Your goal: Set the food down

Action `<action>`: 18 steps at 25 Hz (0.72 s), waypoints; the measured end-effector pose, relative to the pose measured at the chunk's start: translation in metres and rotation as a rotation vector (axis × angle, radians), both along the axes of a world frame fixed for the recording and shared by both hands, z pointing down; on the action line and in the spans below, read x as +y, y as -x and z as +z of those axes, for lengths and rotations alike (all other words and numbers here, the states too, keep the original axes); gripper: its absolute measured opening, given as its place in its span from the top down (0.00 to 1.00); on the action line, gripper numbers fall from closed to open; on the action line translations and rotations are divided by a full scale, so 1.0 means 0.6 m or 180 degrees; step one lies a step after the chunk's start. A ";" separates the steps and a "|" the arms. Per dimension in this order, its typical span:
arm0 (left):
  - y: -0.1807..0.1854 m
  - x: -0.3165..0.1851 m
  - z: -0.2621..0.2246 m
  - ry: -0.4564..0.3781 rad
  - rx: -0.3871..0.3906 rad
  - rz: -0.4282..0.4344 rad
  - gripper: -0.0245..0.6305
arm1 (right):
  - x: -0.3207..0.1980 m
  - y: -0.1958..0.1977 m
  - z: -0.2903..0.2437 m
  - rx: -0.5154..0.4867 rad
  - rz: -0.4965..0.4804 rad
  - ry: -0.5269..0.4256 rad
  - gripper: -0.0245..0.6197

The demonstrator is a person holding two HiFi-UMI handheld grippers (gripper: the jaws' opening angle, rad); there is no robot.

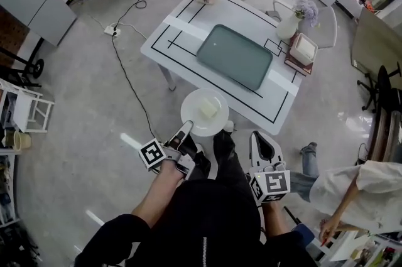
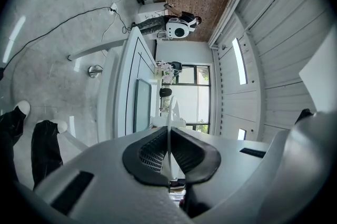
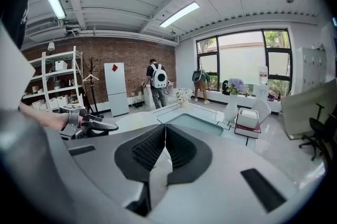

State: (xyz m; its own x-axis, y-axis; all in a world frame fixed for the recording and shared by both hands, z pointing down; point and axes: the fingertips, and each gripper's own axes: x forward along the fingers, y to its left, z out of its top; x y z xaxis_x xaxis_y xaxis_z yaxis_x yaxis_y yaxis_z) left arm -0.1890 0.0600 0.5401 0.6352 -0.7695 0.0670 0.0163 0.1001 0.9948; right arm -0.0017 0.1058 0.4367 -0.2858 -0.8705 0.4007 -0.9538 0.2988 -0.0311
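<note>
White plate (image 1: 192,119) bearing a pale block of food (image 1: 209,108) is clamped by its rim between the fingers (image 2: 149,152) of the left gripper (image 1: 186,129). The food lies just beyond the fingertips, near the table (image 1: 188,21) edge. Right of the plate, the right gripper (image 1: 262,141) has its fingers pressed together on nothing.

1. The pale grey plastic left claw (image 1: 186,127) and its match, the right claw (image 1: 259,136), had smooth moulded shells.
2. Black ribbed rubber pads (image 3: 148,149) lined each one's jaws.
3. A white cube with black square markers (image 1: 152,154) sat on each.
4. The person wore a black zipped jacket (image 1: 206,218), with black sleeves (image 1: 116,239) ending short of the wrists, and black trousers (image 1: 228,162).
</note>
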 end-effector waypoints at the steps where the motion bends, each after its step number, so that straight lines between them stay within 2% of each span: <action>1: 0.004 -0.002 0.004 0.0016 -0.0004 -0.0016 0.94 | -0.003 0.004 0.000 -0.0004 -0.0012 0.0006 0.95; 18: -0.017 -0.048 0.001 0.0000 -0.0093 0.0094 0.94 | -0.052 -0.009 0.018 -0.0076 0.0009 0.0036 0.95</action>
